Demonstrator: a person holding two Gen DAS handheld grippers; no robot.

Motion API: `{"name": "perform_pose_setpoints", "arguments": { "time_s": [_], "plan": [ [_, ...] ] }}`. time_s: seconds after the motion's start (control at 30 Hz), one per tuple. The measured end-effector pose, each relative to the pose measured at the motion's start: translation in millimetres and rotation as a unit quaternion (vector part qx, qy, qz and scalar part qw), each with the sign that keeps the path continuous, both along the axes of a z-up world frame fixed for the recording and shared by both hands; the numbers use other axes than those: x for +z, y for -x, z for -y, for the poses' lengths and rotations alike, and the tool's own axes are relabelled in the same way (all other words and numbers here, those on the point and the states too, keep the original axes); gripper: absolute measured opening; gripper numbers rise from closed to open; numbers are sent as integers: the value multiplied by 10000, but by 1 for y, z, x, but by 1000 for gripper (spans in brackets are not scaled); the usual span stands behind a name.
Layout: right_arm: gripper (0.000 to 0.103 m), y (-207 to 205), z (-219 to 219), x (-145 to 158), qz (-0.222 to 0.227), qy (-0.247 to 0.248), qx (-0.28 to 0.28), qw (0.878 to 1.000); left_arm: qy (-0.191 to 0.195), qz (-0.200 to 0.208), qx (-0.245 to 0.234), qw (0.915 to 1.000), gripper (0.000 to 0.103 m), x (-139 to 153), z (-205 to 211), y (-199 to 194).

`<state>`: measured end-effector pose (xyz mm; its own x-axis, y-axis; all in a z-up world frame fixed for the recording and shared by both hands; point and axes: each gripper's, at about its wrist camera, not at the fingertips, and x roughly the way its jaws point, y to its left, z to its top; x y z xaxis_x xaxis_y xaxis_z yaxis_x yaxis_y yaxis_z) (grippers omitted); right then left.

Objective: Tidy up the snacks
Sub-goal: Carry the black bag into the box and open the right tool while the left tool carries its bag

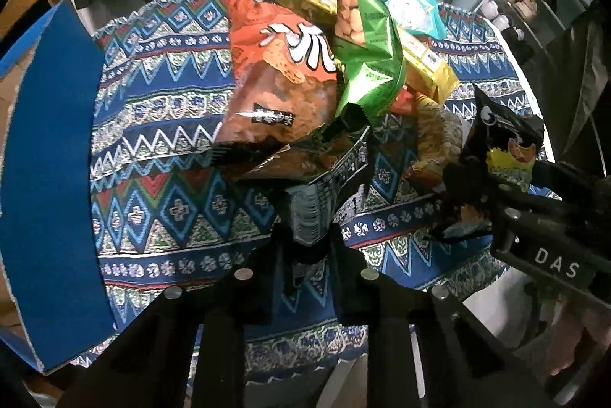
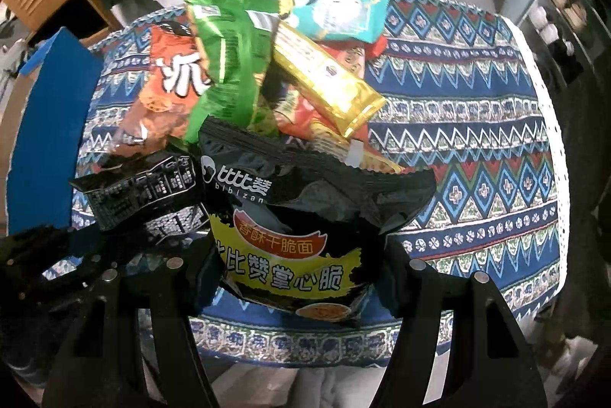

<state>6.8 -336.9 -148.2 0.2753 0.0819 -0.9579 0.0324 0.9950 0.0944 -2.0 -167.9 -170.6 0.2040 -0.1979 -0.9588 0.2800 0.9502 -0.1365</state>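
A round table covered with a woven cloth of blue, white and red zigzag bands point(image 2: 477, 110) fills both views, with a white plastic bag and crumpled teal tissue behind it.

At the far left a flat blue cardboard panel point(image 1: 49, 148) lies against the cloth's edge. Next comes the heap of snacks: a large orange crinkly bag with white characters point(image 1: 267, 64) lies flat. A green foil peanut packet point(image 1: 366, 41) rests on top of the orange bag. A long gold foil wrapper point(image 2: 328, 76) slants across the pile beside the green packet, and a pale teal packet point(image 2: 336, 7) lies behind the gold wrapper.

The left gripper point(image 1: 309, 255) is clenched on a small black packet printed with fine white text point(image 1: 324, 186). The packet is raised off the cloth and touches the orange bag's lower edge.

To its right, the right gripper point(image 2: 301, 282) grasps a black noodle-snack bag with a yellow label point(image 2: 305, 228) by its sides. This bag stands upright in front of the pile, above the cloth.
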Motion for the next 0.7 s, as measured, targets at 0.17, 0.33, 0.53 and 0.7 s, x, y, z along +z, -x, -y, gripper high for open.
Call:
{"name": "perform_pose_setpoints", "arguments": {
  "time_s": [0.17,0.33,0.53,0.7],
  "plan": [
    [67,1,-8,11,144,4,84,9999,-21,302,-21,9995,20,17,-3,5],
    [67,2,-16,24,317,-27,152,9994,-54,565,62,9984,20,37,-11,6],
    [66,4,-28,47,639,31,288,9975,-79,844,222,9962,20,58,-20,3],
    [66,3,-37,64,840,-17,349,9959,-114,1202,331,9921,20,81,-30,2]
  ]
}}
